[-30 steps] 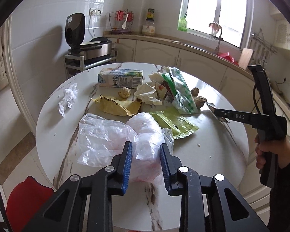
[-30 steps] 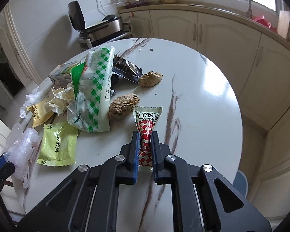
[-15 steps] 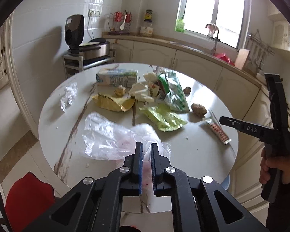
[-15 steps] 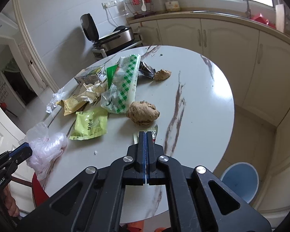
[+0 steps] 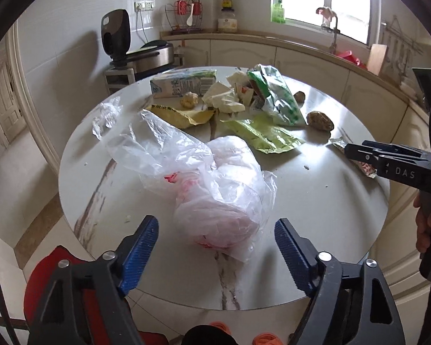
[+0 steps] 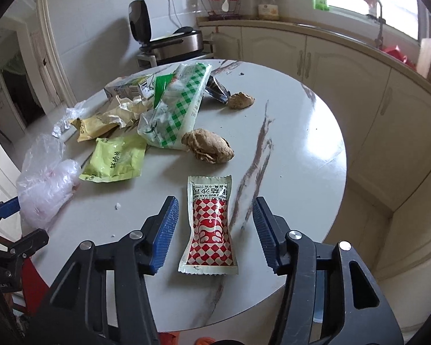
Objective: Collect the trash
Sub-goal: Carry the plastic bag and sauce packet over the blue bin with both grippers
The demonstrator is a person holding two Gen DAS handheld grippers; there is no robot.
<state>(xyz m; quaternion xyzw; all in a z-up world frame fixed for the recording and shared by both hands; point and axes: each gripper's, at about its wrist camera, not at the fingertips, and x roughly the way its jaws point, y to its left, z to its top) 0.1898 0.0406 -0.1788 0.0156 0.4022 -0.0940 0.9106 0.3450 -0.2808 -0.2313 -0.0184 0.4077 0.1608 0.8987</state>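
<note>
A crumpled clear plastic bag (image 5: 215,184) with red print lies on the round marble table (image 5: 330,201) near its front edge. My left gripper (image 5: 215,230) straddles its near end; the jaws are opening and the blue pads (image 5: 142,241) stand clear of the plastic. A red-and-white checked sauce sachet (image 6: 211,224) lies flat on the table (image 6: 301,149). It sits between the opening jaws of my right gripper (image 6: 214,218), and neither pad touches it. In the left wrist view the right gripper (image 5: 356,151) reaches in from the right, held by a hand (image 5: 425,227).
Further back lies a heap of trash: a milk carton (image 5: 184,83), a green checked bag (image 6: 181,106), a yellow wrapper (image 5: 181,115), a green packet (image 6: 115,158), brown lumps (image 6: 208,146) and clear film (image 5: 106,115). A red stool (image 5: 40,281) stands below the table edge.
Both grippers were shut half a second ago, the left on the plastic bag and the right on the sachet. Now both stand open, with bag and sachet lying released on the table.
</note>
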